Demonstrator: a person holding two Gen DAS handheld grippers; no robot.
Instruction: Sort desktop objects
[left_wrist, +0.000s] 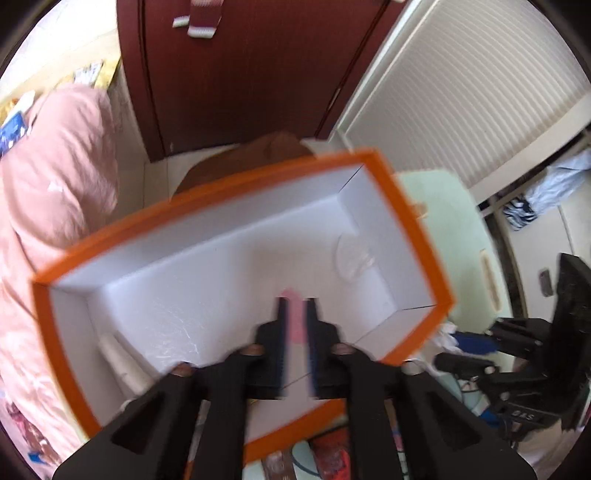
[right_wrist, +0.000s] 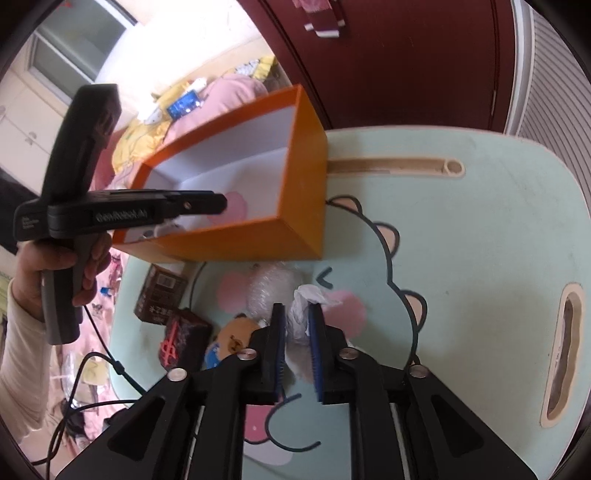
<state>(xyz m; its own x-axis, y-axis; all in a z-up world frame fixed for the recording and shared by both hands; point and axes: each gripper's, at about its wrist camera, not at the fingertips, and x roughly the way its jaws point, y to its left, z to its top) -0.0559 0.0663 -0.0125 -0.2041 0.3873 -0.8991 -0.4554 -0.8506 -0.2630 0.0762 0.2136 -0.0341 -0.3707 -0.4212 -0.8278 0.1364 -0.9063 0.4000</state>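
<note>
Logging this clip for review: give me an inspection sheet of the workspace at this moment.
Surface: mint cartoon-print table, grooved slot at far edge.
Job's things: orange box, white inside, on the table; pink item; crumpled white wrapper.
Clutter: two dark packets, bear-face toy, bubble wrap.
Grippers: left gripper over the box, shut on pink item; right gripper shut on wrapper.
Cables: black cable off table's left edge.
Surroundings: dark red door, pink bedding.
</note>
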